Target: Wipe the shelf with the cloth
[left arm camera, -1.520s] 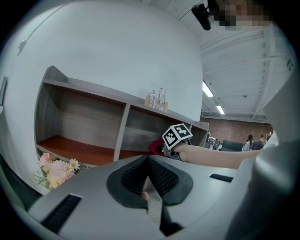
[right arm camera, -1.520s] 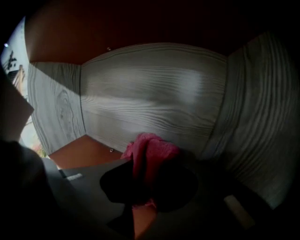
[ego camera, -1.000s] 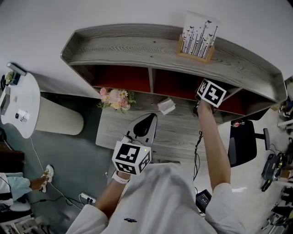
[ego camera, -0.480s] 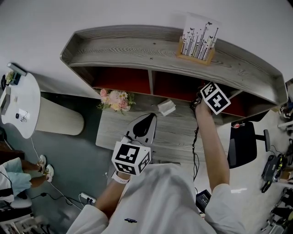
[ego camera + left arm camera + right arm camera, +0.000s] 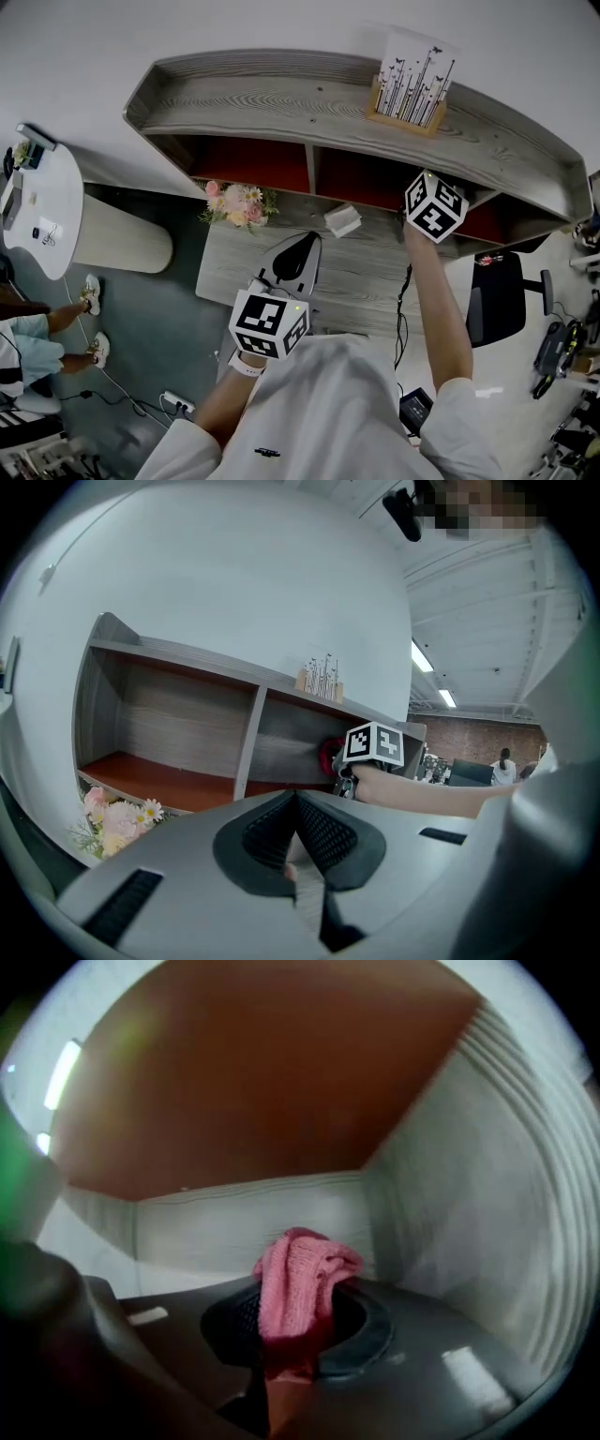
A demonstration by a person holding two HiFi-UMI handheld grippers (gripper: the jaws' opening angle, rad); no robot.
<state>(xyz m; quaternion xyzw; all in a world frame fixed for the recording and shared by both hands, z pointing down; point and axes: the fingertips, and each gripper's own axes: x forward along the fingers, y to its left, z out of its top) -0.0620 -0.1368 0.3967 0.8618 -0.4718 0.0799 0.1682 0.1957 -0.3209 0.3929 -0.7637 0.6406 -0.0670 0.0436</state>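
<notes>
Fingers [image 5: 361, 1340] of the right gripper [image 5: 292, 1358] clamp the pink cloth [image 5: 300, 1283] inside the shelf [image 5: 281, 98] — in the compartment right of its divider [image 5: 311, 167] — while the left gripper [image 5: 298, 841] hangs below, jaws pressed together.

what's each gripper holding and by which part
The right gripper pinches the pink cloth by its bunched lower end; left gripper holds nothing, jaws together.

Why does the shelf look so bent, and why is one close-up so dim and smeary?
Head view: the wide lens bows the shelf. Right gripper view: dim inside, surroundings smeared, only the cloth fairly sharp. Left gripper view: bright ceiling lights, dark corners.
</notes>
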